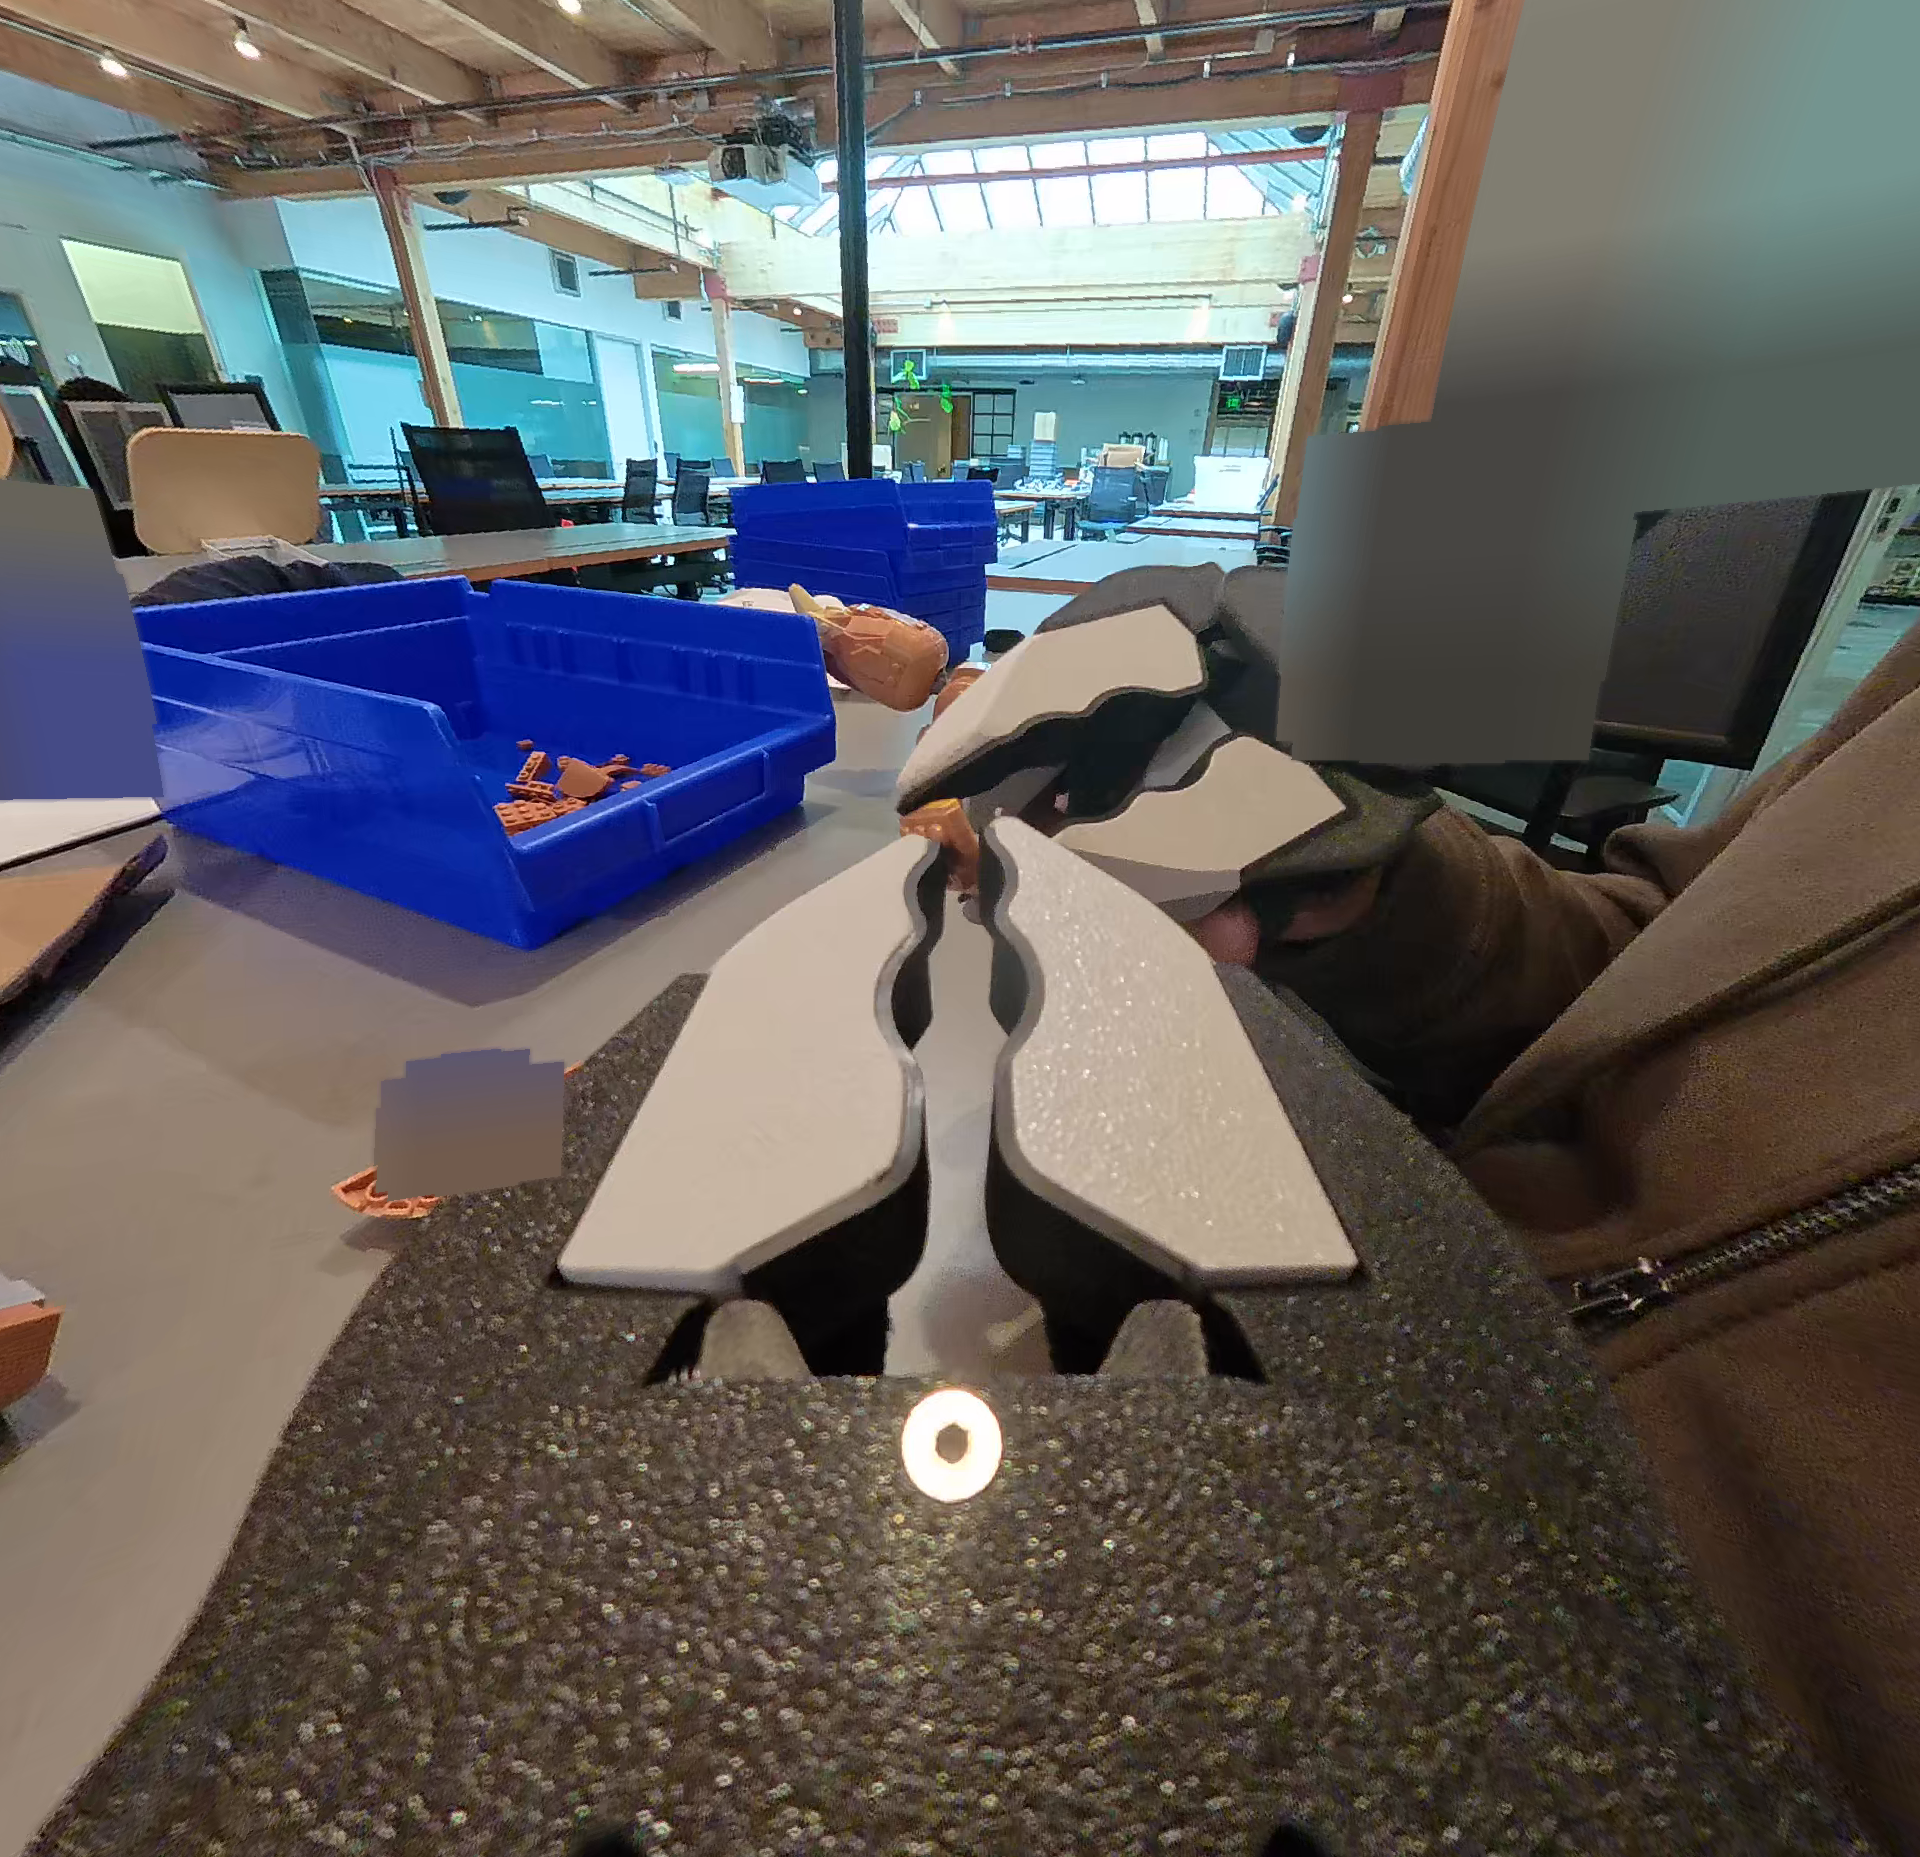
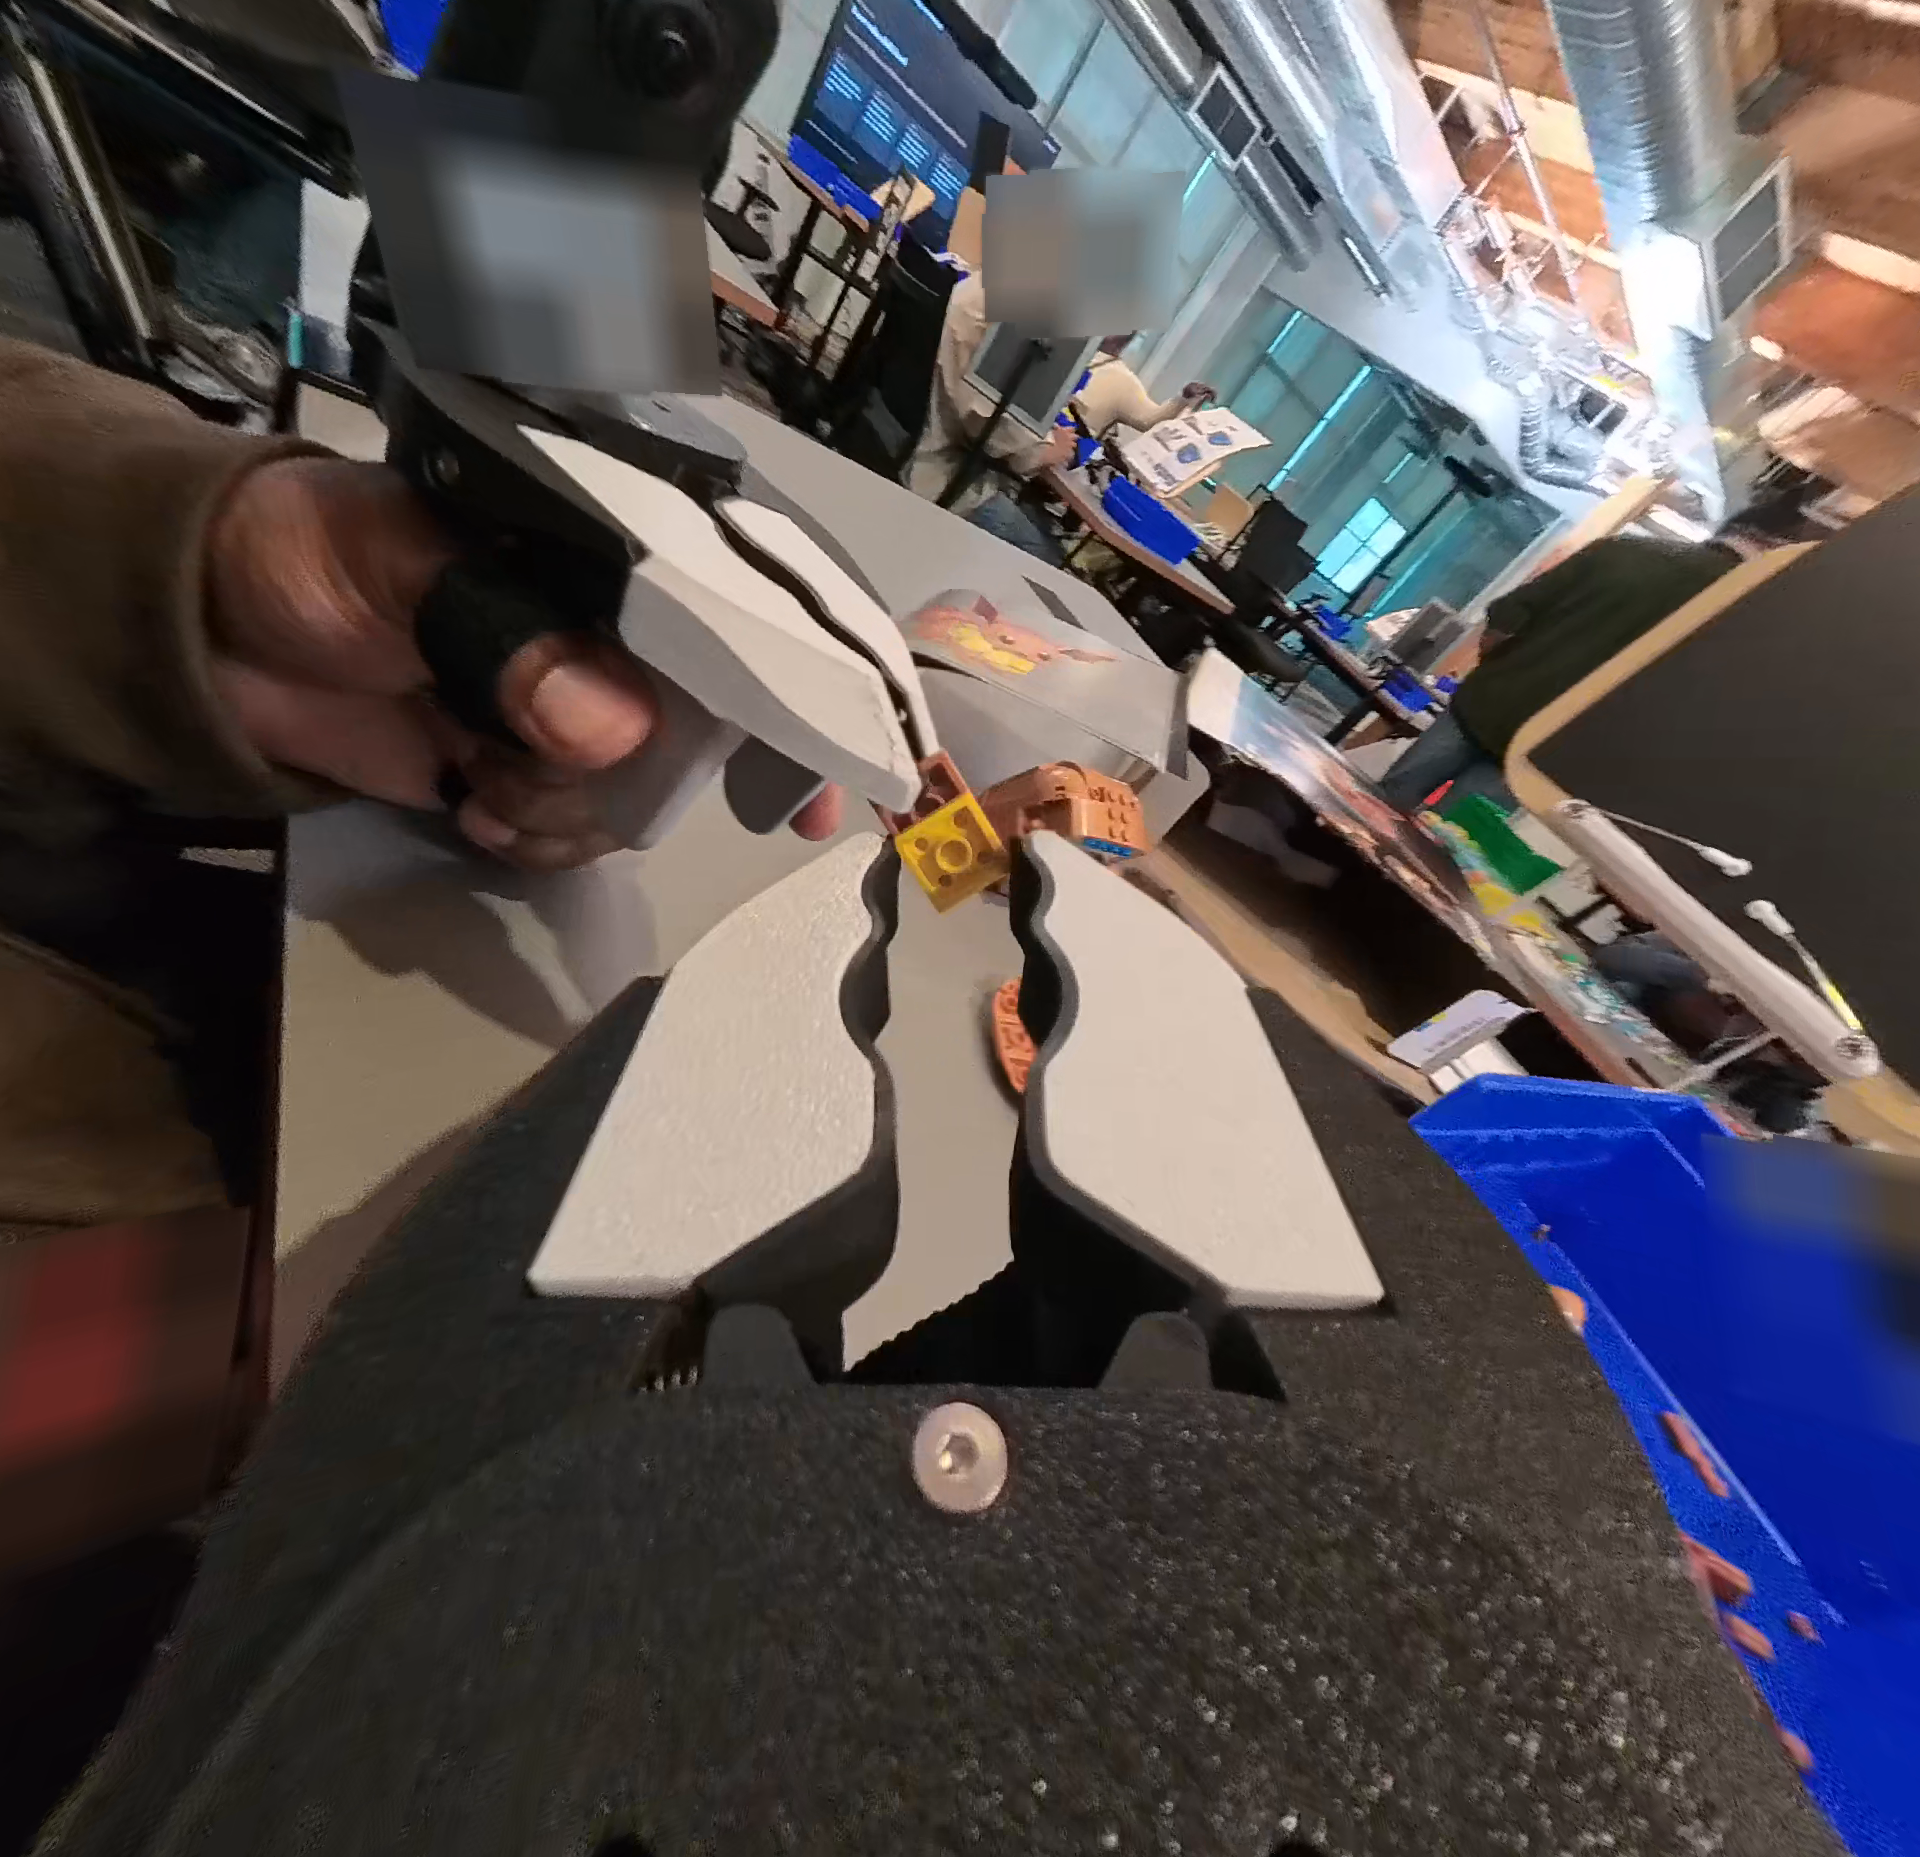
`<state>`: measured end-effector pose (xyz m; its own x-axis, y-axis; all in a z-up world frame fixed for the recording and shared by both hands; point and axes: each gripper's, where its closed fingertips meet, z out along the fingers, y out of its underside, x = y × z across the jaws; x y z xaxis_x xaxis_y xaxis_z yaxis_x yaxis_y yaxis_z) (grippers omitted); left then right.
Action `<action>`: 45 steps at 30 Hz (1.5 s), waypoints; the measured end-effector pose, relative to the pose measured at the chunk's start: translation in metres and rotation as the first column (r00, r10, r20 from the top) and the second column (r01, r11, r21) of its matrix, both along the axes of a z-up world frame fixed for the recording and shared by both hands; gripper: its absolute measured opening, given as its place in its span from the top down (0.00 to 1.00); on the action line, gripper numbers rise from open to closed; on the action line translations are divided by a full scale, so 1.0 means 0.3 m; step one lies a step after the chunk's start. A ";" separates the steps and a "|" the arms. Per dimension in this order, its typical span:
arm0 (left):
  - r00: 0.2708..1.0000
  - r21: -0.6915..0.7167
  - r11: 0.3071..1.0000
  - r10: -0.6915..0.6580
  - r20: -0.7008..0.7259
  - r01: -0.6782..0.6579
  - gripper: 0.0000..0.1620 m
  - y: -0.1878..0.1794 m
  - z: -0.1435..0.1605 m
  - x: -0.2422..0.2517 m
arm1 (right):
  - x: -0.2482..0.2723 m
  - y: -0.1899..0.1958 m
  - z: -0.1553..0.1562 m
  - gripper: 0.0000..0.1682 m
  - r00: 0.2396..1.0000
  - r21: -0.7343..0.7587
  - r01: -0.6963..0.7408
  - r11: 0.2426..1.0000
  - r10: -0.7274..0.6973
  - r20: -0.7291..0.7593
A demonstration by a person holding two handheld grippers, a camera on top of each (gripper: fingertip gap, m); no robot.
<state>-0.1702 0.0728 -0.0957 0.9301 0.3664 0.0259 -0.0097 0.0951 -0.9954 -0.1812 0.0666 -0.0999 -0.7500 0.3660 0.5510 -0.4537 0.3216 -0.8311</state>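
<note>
At the centre of the left wrist view, the left gripper [image 1: 951,851] is seen with its grey fingers drawn nearly together, and a small brown brick piece [image 1: 961,851] is pinched between their tips. Just above and to the right of it in that frame, the right gripper [image 1: 940,810] is seen from the side, its tips brought close to the same piece, where a yellow-tan corner shows. In the right wrist view, a yellow brick [image 2: 951,857] joined to the brown piece [image 2: 940,781] is seen at centre frame, at the mouth of the right gripper [image 2: 951,862]; the jaws stand apart with a clear gap, and whether the brick is touched by them cannot be told. The left gripper [image 2: 914,779] comes in from the upper left of that frame, held by a hand [image 2: 416,654] in a brown sleeve, with its tips clamped on the brown piece. A larger brown brick assembly [image 2: 1081,805] lies just behind on the grey table [image 1: 260,1059]. A blue bin [image 1: 488,747], holding loose brown bricks [image 1: 566,784], stands at the left of the left wrist view, and a stack of blue bins [image 1: 868,550] is seen farther back.
</note>
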 end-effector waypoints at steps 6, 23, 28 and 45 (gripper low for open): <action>1.000 -0.026 1.000 0.010 -0.011 -0.010 0.98 -0.013 -0.008 -0.014 | 0.019 0.011 0.011 0.91 0.986 -0.088 -0.096 0.991 0.107 0.126; 0.959 -0.024 1.000 0.018 0.284 -0.012 0.98 -0.002 -0.058 -0.044 | -0.035 -0.006 -0.068 0.86 0.963 0.192 0.176 0.966 -0.127 -0.239; 0.955 -0.064 0.998 0.003 0.297 0.016 0.98 0.003 -0.072 -0.031 | -0.037 -0.012 -0.074 0.90 0.937 0.231 0.217 0.948 -0.136 -0.323; 0.972 -0.183 0.981 0.103 0.209 -0.064 0.98 0.000 -0.097 -0.050 | -0.040 -0.016 -0.087 0.87 0.904 0.266 0.273 0.925 -0.152 -0.399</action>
<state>-0.1852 0.0730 -0.1249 0.8752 0.4591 0.1525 0.2073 -0.0711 -0.9757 -0.1933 0.0618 -0.1260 -0.3971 0.2601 0.8802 -0.5956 0.6566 -0.4627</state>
